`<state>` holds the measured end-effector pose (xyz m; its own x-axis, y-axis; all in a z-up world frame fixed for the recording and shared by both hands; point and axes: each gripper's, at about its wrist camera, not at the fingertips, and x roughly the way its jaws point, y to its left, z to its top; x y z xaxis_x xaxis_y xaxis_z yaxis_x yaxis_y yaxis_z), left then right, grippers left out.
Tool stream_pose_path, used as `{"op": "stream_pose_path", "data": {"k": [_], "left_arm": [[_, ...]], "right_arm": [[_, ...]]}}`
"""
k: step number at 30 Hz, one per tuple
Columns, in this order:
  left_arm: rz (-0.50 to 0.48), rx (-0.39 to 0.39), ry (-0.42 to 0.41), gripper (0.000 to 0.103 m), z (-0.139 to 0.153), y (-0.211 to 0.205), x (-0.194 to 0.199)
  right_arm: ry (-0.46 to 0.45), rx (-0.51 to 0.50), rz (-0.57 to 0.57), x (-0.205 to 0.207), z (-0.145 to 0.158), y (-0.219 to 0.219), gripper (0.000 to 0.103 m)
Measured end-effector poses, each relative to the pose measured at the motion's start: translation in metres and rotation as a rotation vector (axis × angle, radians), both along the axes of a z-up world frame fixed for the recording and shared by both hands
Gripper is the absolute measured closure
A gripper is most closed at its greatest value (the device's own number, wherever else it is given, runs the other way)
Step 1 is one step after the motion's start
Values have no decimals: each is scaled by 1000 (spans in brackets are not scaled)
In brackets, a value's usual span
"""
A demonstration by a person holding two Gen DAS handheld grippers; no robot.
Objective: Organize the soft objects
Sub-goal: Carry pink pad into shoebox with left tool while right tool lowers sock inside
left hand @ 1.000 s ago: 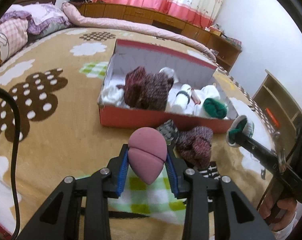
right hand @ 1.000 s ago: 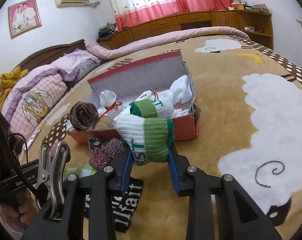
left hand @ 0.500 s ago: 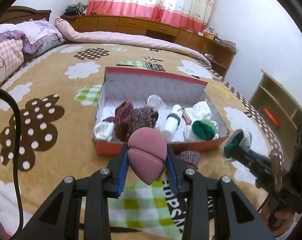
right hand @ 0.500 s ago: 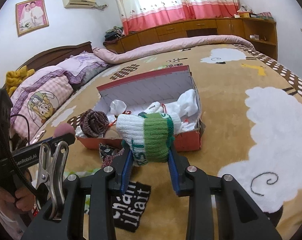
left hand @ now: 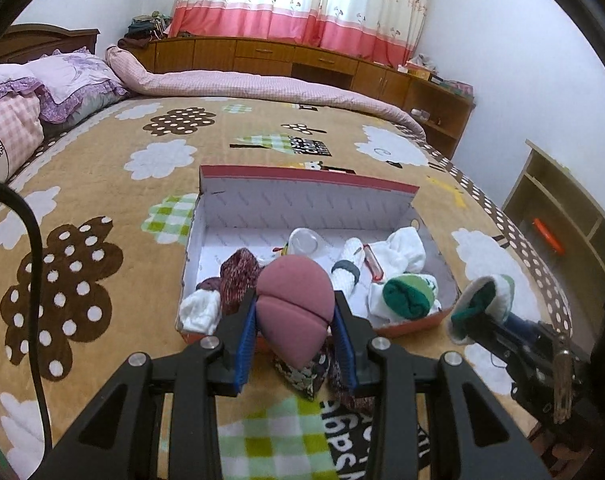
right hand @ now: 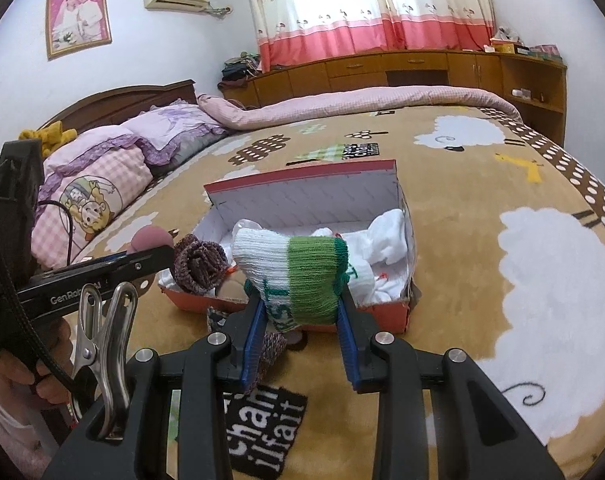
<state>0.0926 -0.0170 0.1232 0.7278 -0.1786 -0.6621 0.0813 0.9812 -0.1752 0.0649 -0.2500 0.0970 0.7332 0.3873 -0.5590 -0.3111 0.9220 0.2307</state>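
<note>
While the left gripper point(left hand: 295, 322) clamps a pink sponge point(left hand: 294, 312) and the right gripper point(right hand: 300, 314) a green-white sock point(right hand: 298, 276), the shoebox point(left hand: 310, 184) sits at twelve o'clock on the patterned bedspread point(left hand: 102, 184).

Soft window daylight, fisheye-warped edges
</note>
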Motion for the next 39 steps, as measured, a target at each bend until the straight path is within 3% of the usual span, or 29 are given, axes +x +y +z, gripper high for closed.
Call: {"op": "stream_pose_path", "data": {"k": [24, 39], "left_arm": [[11, 43, 23, 66, -16, -11, 52], [19, 58, 51, 66, -39, -21, 82]], "right_arm": [[56, -76, -17, 60, -8, 9, 69], [68, -62, -30, 84, -17, 9, 69]]}}
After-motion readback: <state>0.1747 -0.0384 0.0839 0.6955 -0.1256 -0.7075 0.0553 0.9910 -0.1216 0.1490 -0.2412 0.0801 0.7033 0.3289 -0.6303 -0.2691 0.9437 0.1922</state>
